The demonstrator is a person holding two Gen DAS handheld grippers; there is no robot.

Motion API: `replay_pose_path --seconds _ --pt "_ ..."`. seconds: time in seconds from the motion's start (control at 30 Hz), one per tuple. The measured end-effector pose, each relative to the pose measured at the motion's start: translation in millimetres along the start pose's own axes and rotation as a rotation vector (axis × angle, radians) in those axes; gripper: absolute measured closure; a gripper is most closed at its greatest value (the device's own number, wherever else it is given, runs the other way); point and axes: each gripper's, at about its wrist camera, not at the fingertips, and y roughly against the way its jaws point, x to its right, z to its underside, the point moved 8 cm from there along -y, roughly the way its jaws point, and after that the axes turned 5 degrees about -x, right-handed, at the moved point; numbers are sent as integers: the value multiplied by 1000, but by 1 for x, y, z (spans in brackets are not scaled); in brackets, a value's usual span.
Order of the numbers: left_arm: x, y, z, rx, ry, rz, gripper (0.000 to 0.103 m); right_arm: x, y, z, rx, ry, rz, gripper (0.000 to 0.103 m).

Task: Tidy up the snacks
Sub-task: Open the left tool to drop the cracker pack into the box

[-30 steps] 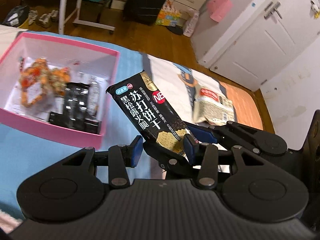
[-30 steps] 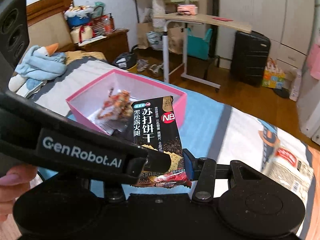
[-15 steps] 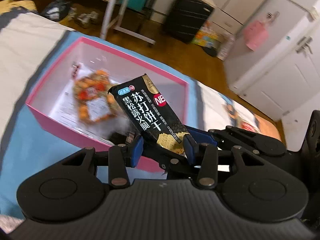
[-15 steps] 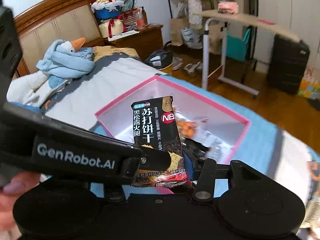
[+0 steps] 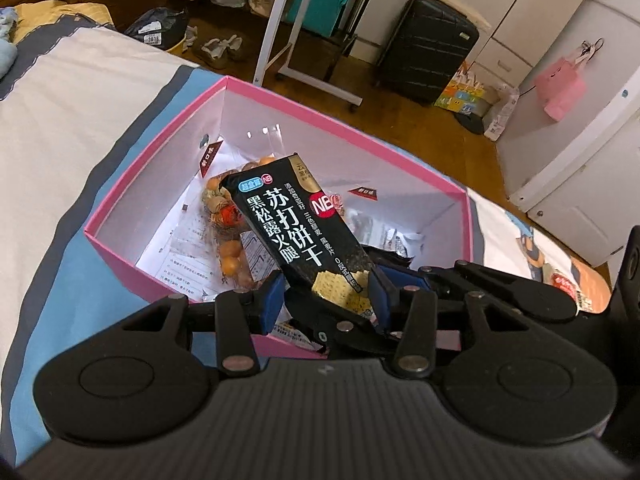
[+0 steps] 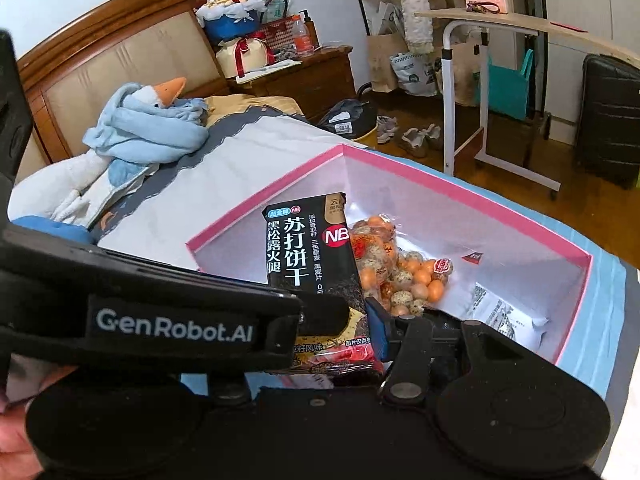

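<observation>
A black soda-cracker pack point(image 5: 296, 232) point(image 6: 308, 248) hangs upright over the open pink box point(image 5: 160, 152) point(image 6: 460, 188) on the bed. My left gripper point(image 5: 326, 300) has the pack's lower end between its blue pads; the jaws are opening slightly while the pads still touch its edges. My right gripper point(image 6: 332, 340) is shut on the same lower end; its left finger is hidden behind the left gripper's body point(image 6: 172, 324). In the box lie a clear bag of orange and speckled eggs point(image 5: 230, 240) point(image 6: 400, 276) and dark packets point(image 5: 384, 256).
Another snack bag point(image 5: 568, 284) lies on the bed right of the box. A plush goose in a blue blanket point(image 6: 152, 120) sits by the headboard. A rolling side table point(image 6: 500, 28) and a black suitcase point(image 5: 428, 44) stand on the floor beyond the bed.
Both grippers carried the cracker pack together from beside the pink box to over it, sinking a little. The box now fills the middle of both views.
</observation>
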Motion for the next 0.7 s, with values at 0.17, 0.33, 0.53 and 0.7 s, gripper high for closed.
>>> replay_pose_path --seconds 0.17,0.33,0.53,0.7 --pt "2 -10 3 -8 -41 -91 45 4 -5 5 4 53 50 37" --pt "-3 -4 6 -12 -27 -53 43 16 12 10 -11 26 87 31" --pt "5 25 10 53 -69 -54 42 28 64 16 1 16 151 26" --pt "25 48 20 76 -129 -36 41 37 118 30 47 -4 214 25"
